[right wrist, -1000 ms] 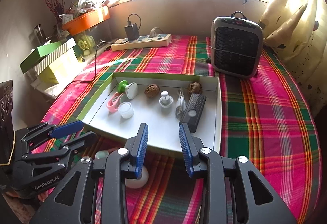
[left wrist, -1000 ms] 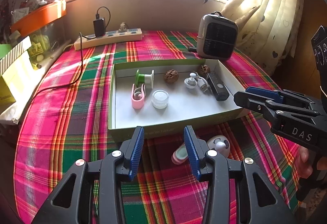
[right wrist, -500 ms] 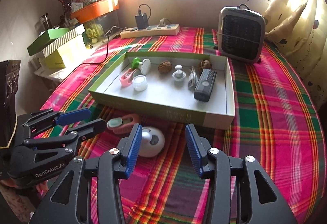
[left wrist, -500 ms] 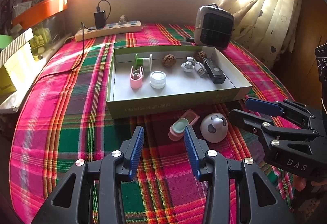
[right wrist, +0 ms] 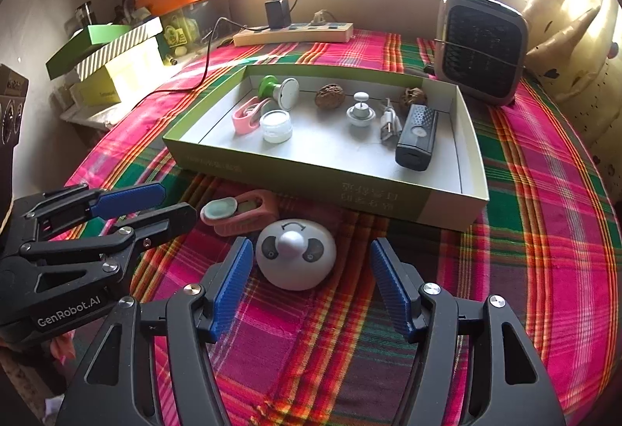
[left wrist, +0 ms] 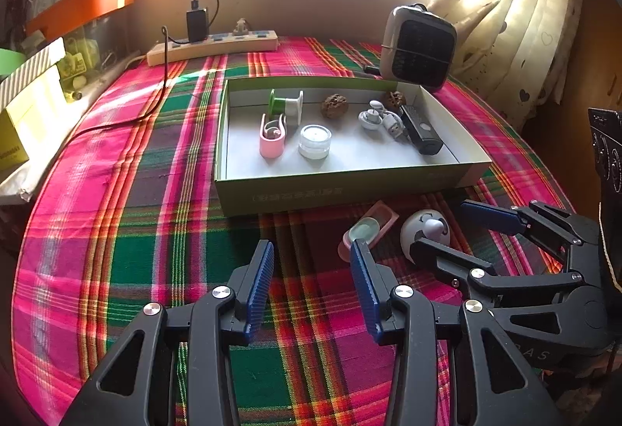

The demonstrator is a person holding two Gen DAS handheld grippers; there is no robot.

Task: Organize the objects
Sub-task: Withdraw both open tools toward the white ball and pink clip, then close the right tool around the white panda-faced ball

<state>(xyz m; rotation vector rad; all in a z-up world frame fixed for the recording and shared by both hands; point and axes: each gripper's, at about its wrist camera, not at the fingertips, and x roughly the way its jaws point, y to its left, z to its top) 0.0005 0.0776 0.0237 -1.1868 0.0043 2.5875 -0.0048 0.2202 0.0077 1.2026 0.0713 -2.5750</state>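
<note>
Opening its jaws, the right tool (right wrist: 305, 288) has nothing pressed between its pads and brackets the white panda dome (right wrist: 295, 257), which lies on the counter (right wrist: 544, 231) just in front of the green tray (right wrist: 350, 192). This dome looks light, rigid and smooth, so it may slip; grip low across its widest part. The left tool (left wrist: 311, 286) hangs half open and empty near 1 pink case (right wrist: 241, 210), which crowds the dome's left side.
</note>
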